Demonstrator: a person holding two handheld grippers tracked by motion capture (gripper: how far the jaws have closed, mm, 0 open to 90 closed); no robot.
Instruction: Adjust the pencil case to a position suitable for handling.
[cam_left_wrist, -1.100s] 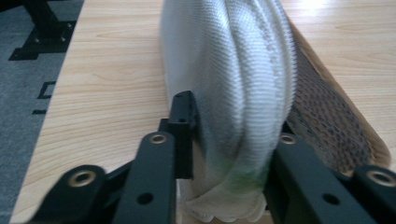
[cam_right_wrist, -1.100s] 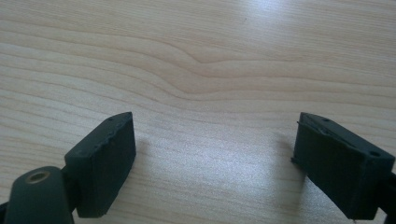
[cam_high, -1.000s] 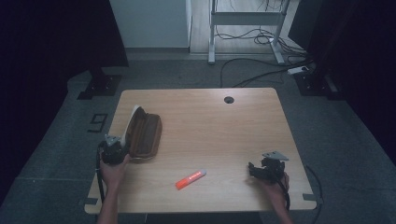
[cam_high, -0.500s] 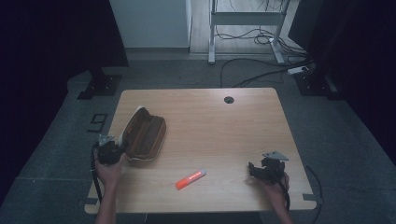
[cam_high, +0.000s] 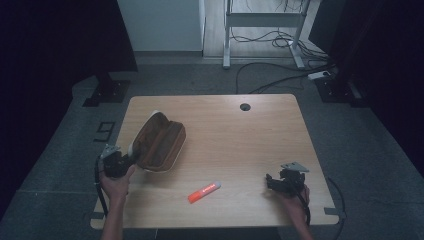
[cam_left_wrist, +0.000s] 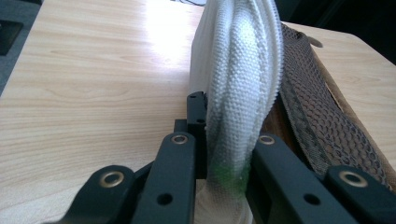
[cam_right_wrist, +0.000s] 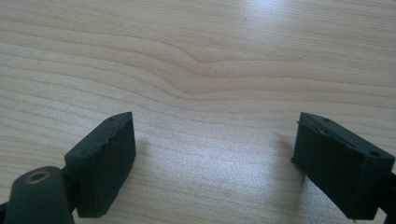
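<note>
Fingers of the left gripper (cam_left_wrist: 224, 158) have just closed and now pinch the white edge of the brown pouch (cam_high: 159, 142) at the desk's (cam_high: 260, 135) left side. The right gripper (cam_right_wrist: 215, 163) rests with fingers spread over bare wood. The grasp looks secured; next likely comes lifting or opening the pouch, perhaps for the orange marker (cam_high: 204, 192).

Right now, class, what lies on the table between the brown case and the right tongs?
In the high view: an orange marker between case and right tongs.
</note>
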